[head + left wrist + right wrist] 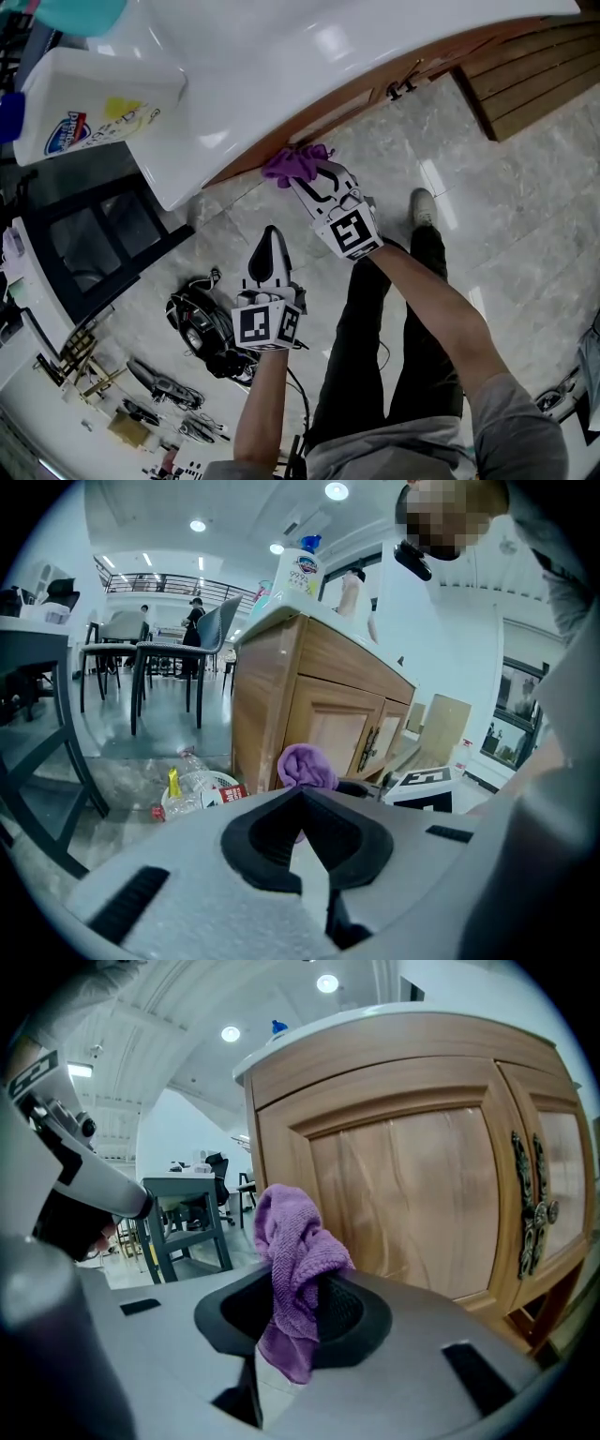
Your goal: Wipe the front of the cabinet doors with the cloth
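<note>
One light wooden cabinet [281, 1082] with a white top shows two panelled doors [403, 1204]. Of the two grey grippers, the right gripper [295, 1312] is clamped on the single purple terry cloth [291, 1241], held at the nearer door's front. The left gripper [305, 832] hangs clenched and empty.

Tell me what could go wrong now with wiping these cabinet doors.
1. The purple cloth is bunched in the right gripper; little sticks out, so the hard jaws might scrape the wooden door.
2. The cloth might snag on the ornate metal handles.
</note>
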{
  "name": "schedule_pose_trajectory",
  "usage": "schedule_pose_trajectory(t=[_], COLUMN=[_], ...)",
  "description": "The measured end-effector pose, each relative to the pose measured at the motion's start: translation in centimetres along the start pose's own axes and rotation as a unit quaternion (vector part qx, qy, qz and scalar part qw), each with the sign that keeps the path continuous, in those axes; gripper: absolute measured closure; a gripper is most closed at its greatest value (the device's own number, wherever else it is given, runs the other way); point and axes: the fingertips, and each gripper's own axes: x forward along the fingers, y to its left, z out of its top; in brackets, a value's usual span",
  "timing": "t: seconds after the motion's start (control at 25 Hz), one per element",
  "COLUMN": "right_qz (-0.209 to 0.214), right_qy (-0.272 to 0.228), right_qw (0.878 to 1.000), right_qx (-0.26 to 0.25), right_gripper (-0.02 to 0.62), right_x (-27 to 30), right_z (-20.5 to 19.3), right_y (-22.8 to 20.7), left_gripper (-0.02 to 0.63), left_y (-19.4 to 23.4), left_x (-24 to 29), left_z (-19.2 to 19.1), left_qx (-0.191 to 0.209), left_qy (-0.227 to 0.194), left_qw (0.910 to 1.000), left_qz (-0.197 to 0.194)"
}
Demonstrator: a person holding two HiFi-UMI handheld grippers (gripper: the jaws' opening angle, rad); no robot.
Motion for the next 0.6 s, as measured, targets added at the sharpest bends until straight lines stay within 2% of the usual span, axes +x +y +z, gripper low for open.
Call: schedule_pose_trajectory(t=[0.6], right_qz=[-0.013], right_qy=[0.009], right_qw=[0.999], right_qx=[0.031], right_gripper=[0.500], right_x=[1.6], right_z=[-0.2], right_y=[-0.3], left_gripper=[0.597], left_y=[1.0], left_x=[-0.3], left_z=[-0.3], left_qx=[-0.007], left_qy=[0.004], left_qw=[1.0000], left_qz=[0.005])
